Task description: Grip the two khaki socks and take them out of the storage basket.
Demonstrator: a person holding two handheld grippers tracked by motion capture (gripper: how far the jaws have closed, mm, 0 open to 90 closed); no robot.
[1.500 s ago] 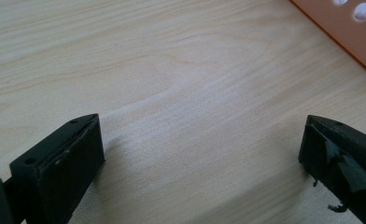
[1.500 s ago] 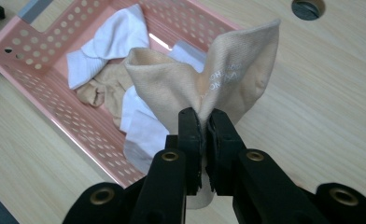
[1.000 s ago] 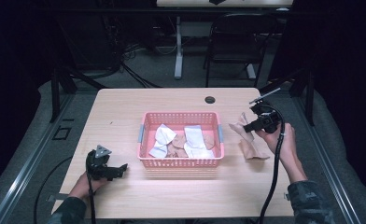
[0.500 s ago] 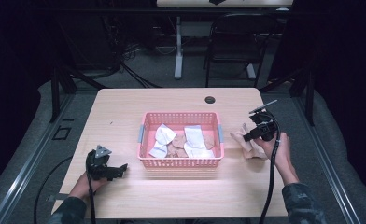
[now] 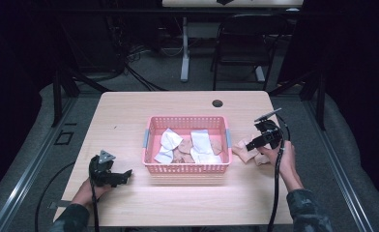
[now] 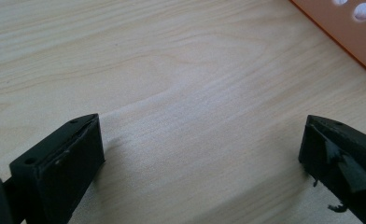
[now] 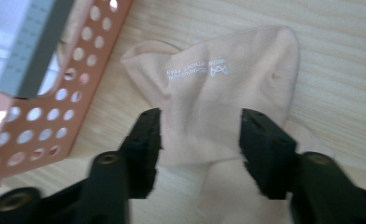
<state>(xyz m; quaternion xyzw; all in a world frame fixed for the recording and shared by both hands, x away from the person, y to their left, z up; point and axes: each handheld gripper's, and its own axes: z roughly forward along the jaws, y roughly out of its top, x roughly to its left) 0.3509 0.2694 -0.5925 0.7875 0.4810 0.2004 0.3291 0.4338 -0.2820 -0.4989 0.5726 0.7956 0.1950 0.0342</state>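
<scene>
A pink basket [image 5: 186,168] sits in the middle of a light wood table [image 5: 129,111]. Inside it lie white cloths [image 5: 200,142] and some tan ones [image 5: 183,147].

Just to the right of the basket, on the table, lie tan socks [image 5: 245,150]. The right gripper [image 5: 254,143] is over the socks, held by the right hand [image 5: 285,162]. In the right gripper view its two black jaws are apart, one on each side of a sock [image 7: 228,88] with small white letters on it. The jaws are not squeezing the sock. The corner of the basket [image 7: 36,126] is close by on the left of that view.

The left gripper [image 5: 124,175] rests low on the table, near the basket's front left corner. The left hand [image 5: 88,189] holds it. In the left gripper view its jaws are wide open with bare wood between them. A bit of the basket [image 6: 344,37] shows in the top right.

A small black hole [image 5: 217,103] is in the table behind the basket.
</scene>
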